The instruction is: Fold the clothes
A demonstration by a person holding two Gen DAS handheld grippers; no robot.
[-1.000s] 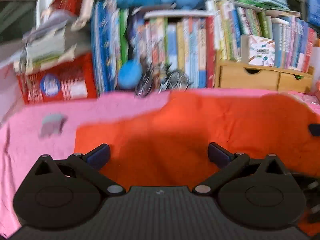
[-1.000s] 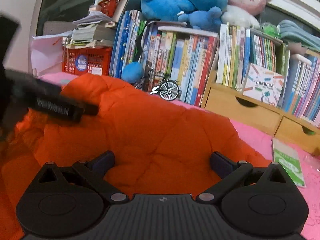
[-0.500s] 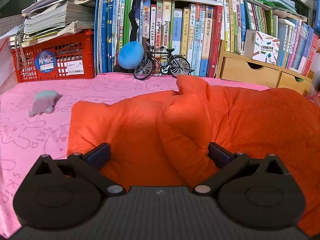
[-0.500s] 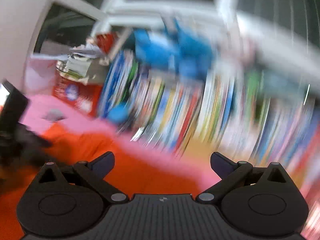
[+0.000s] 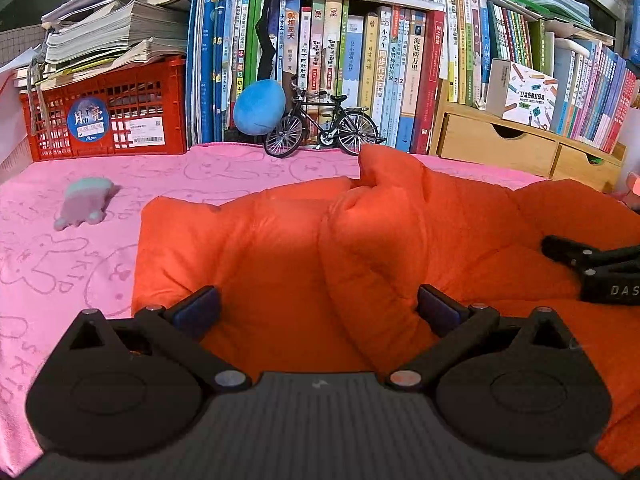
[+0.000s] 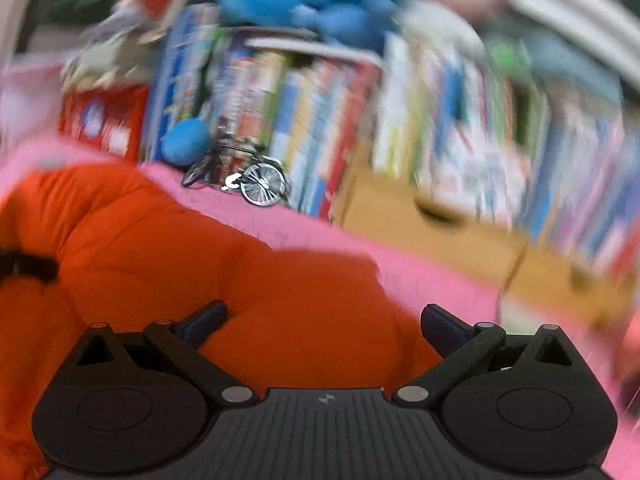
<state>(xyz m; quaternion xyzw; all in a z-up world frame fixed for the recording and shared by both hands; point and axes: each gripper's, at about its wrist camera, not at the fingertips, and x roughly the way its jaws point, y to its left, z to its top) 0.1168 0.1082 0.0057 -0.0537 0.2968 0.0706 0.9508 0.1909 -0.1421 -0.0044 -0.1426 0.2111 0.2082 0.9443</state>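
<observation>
An orange puffy jacket [image 5: 304, 248] lies bunched on the pink cloth [image 5: 68, 256], with a raised fold running up its middle. My left gripper [image 5: 318, 306] hovers open just over the jacket's near edge, nothing between its fingers. In the left wrist view the right gripper's dark fingers [image 5: 592, 256] rest on the jacket at the far right. The right wrist view is blurred by motion; there my right gripper [image 6: 324, 320] stands open above the orange jacket [image 6: 280, 300], holding nothing. The left gripper's tip [image 6: 28, 266] shows at that view's left edge.
Along the back stand a red crate [image 5: 108, 116] with stacked papers, a row of books [image 5: 360, 64], a blue ball [image 5: 259, 107], a model bicycle [image 5: 324, 124] and wooden drawers [image 5: 516, 148]. A small grey toy [image 5: 82, 202] lies on the cloth at left.
The left view steadied and came slightly closer to the jacket. The right gripper swung fast, now lower over the jacket's right part, and its fingers have come into the left view.
</observation>
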